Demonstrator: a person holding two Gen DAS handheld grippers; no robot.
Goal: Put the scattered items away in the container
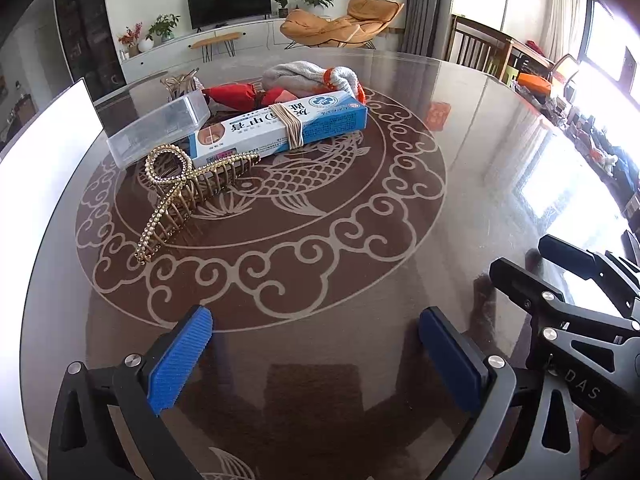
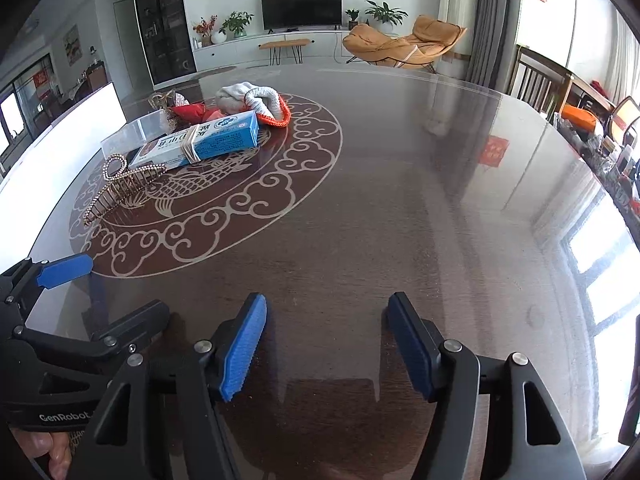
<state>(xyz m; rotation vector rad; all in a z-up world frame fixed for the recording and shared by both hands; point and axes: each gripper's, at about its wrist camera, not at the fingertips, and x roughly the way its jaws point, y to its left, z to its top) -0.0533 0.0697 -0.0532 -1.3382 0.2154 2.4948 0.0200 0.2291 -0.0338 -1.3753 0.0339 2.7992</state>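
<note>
A gold rhinestone hair claw lies on the glass table. Behind it a blue-and-white box bound with rubber bands leans on a clear plastic container. A red pouch and a grey-white knit item with orange trim lie farther back. My left gripper is open and empty, well short of the claw. My right gripper is open and empty, to the right of the items.
The round glass table has a fish-and-cloud pattern at its middle. A white board stands at the table's left edge. A wooden chair and a cluttered shelf stand at the right. Each gripper shows in the other's view.
</note>
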